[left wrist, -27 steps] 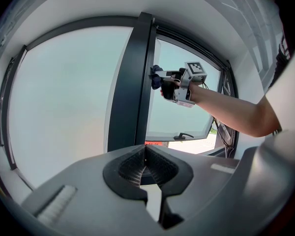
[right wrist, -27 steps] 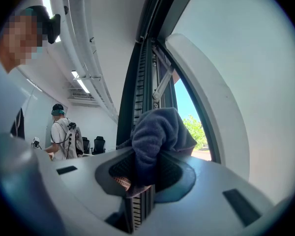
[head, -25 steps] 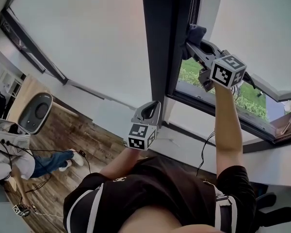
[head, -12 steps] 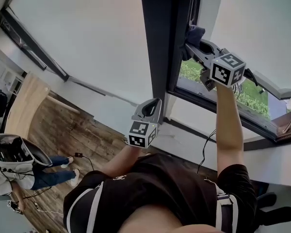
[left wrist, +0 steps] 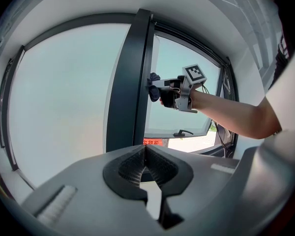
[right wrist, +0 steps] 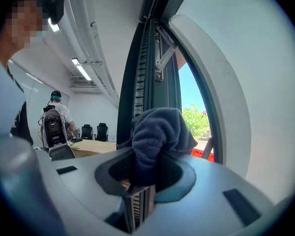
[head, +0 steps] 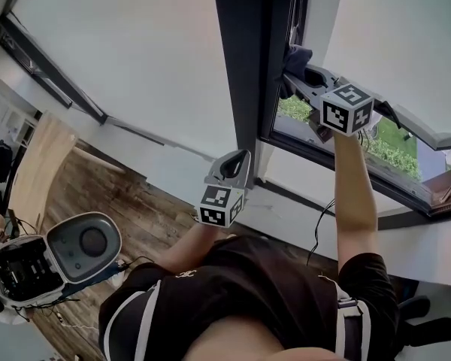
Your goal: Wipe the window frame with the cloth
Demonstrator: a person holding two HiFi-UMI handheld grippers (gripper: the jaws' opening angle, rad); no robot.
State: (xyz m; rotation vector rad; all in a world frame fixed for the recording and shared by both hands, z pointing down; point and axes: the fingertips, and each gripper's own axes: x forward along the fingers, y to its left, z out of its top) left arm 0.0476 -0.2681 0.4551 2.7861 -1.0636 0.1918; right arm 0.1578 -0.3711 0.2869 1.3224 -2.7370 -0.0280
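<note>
Two grippers, but only one is working. My right gripper (head: 299, 77) is clamped on the dark cloth (right wrist: 157, 136), which bunches out past the jaws so that fabric rather than plastic meets the dark window frame (head: 244, 66). I reach my arm (head: 353, 194) up to press the wad against the frame's inner edge. My left gripper (left wrist: 146, 162) hangs low in front of me, jaws together on nothing, since I judge wiping needs one hand.
</note>
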